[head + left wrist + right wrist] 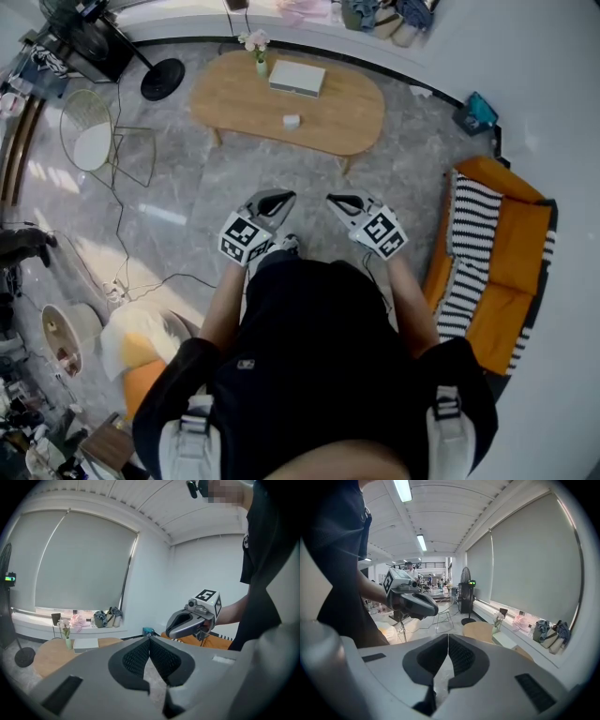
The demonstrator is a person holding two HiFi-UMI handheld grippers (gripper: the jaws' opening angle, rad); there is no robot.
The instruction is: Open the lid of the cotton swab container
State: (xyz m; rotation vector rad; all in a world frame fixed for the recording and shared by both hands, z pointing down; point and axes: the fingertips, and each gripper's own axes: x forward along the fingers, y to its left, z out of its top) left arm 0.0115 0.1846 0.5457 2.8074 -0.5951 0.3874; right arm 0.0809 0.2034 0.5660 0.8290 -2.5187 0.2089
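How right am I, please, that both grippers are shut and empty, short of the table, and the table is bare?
Not quite: the table is not bare. The head view shows a vase, a white box and a small container on it. The rest holds: the left gripper and right gripper are shut and empty.

The left tongs (279,197) and right tongs (336,200) are closed, empty, held forward.

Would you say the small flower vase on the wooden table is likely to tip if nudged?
Probably: the vase looks narrow with flowers standing above it, so likely top-heavy. It sits near the table edge, so it might fall off.
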